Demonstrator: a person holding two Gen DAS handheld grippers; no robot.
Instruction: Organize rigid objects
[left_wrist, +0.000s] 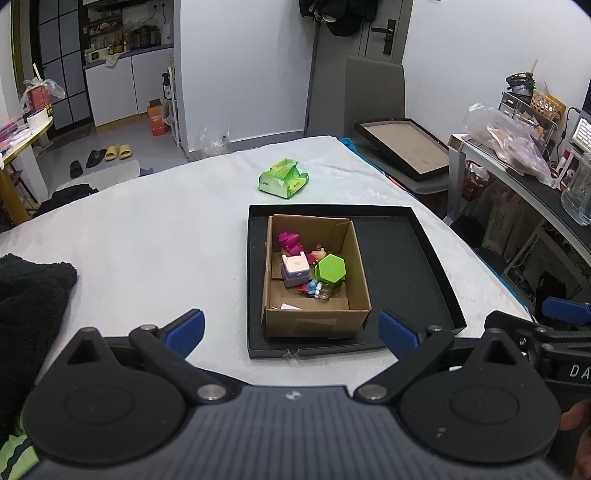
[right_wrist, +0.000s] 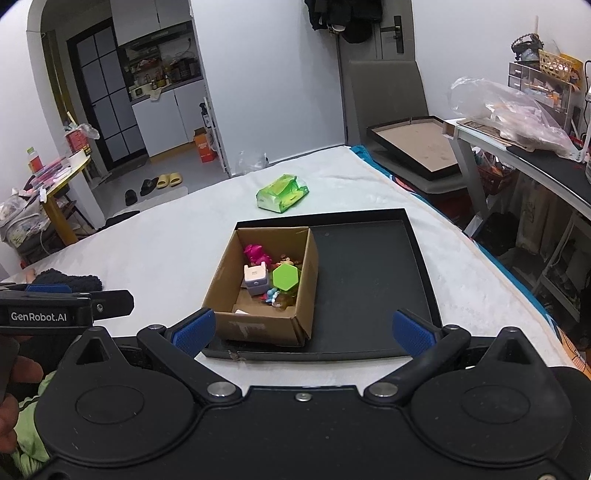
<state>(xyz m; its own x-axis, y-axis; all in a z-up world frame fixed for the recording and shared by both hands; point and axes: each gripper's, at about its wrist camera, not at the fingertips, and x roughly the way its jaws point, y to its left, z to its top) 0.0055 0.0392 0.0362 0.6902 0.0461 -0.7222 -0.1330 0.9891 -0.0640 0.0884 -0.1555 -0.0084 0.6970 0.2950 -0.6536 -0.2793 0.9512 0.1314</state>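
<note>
Your left gripper is spread wide, nothing between its blue pads, touching nothing. Your right gripper is likewise spread wide and empty. Both hang above the near edge of the black tray, side by side.

The cardboard box sits in the tray's left half. In it: a pink figure, a lilac cube, a green hexagon box, and small red and blue bits near the front. The tray's right half is bare.

The tray lies on a white cloth. A green packet lies beyond it; a black garment is near left. Far back are a chair, a door and a kitchen; a cluttered desk stands right.

The left gripper's side reads "GenRobot.AI".
</note>
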